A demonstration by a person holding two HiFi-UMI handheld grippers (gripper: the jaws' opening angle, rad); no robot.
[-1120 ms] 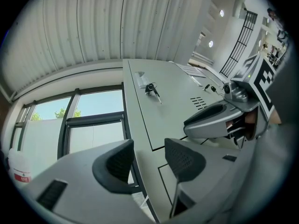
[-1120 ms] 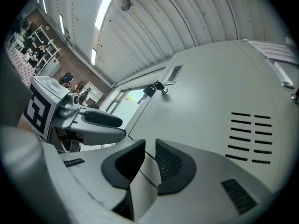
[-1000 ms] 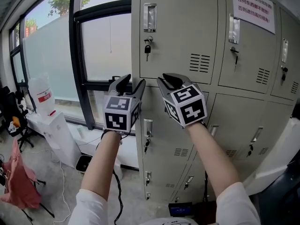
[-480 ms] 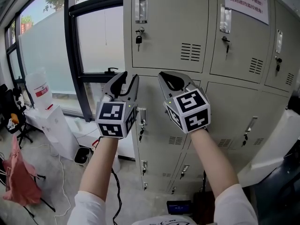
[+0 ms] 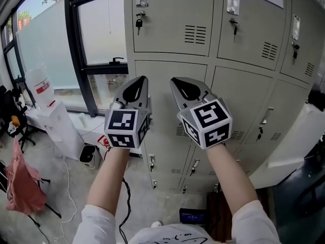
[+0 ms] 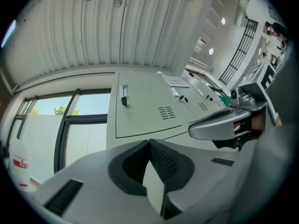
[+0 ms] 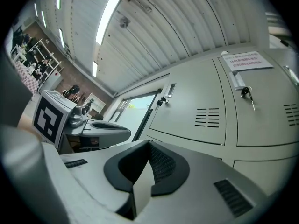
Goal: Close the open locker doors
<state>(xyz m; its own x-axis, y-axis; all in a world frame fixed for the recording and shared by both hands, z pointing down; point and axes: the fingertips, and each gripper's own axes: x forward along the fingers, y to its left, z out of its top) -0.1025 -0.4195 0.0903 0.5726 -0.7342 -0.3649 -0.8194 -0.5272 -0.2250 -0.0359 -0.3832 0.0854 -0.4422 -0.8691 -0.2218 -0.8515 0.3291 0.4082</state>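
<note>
Two closed grippers held up before a bank of grey lockers whose visible doors all sit shut.

The left gripper, gaping wide a second ago, now has its fingers pressed together on nothing. The right gripper, to its right, has also narrowed until its tips meet, empty. The gaze has dropped since then, so the middle-row door now lies just beyond both tips, flush with its neighbours. This stretch looks finished. A pale slanted panel at far right may be an open door; I cannot tell. A key hangs in an upper lock. To the left are a window and a white jug, well apart. Nothing blocks the lockers.
</note>
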